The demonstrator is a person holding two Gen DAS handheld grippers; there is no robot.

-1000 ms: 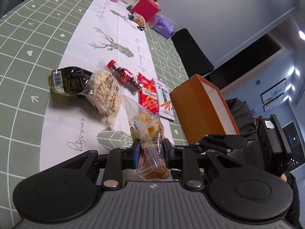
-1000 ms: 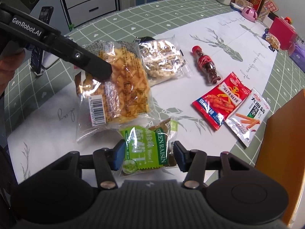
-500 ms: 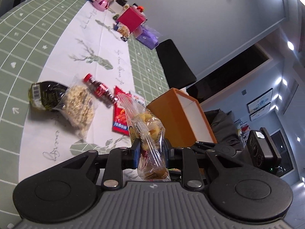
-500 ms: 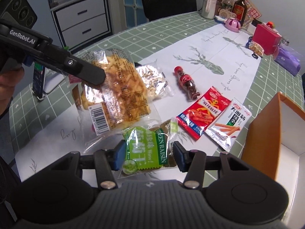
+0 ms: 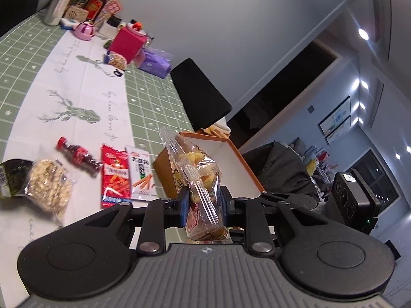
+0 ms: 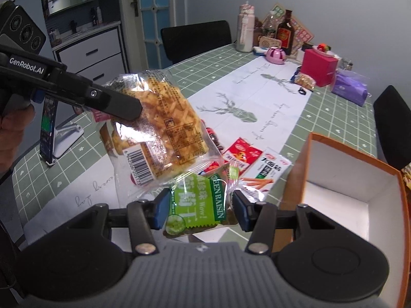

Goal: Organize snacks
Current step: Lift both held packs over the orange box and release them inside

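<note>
walls: plain grey wall point(image 5: 231, 12) | furniture: black chair point(image 6: 196, 41) at the table's far end, white drawer cabinet point(image 6: 95, 51) | door: blue glass-panelled door point(image 6: 154, 18) | light: ceiling spotlights point(image 5: 363, 34) lit | pictures: two framed pictures point(image 5: 336, 123) on wall

Snack packets held aloft: two, namely one clear bag of yellow pastry point(image 5: 203, 177) and one green raisin packet point(image 6: 196, 205). Packets counted lying on the counter point(image 5: 154, 95): one red sachet point(image 5: 114, 177), one white sachet with orange sticks point(image 5: 141, 177), one clear bag of nuts point(image 5: 48, 190), one dark green packet point(image 5: 10, 177). One small red-capped bottle point(image 5: 77, 155). One orange box point(image 6: 359, 179) with a white interior. Hand-held grippers: two, left point(image 5: 204, 202) and right point(image 6: 199, 209). Black chairs: two point(image 6: 196, 41) point(image 6: 393, 125).
</note>
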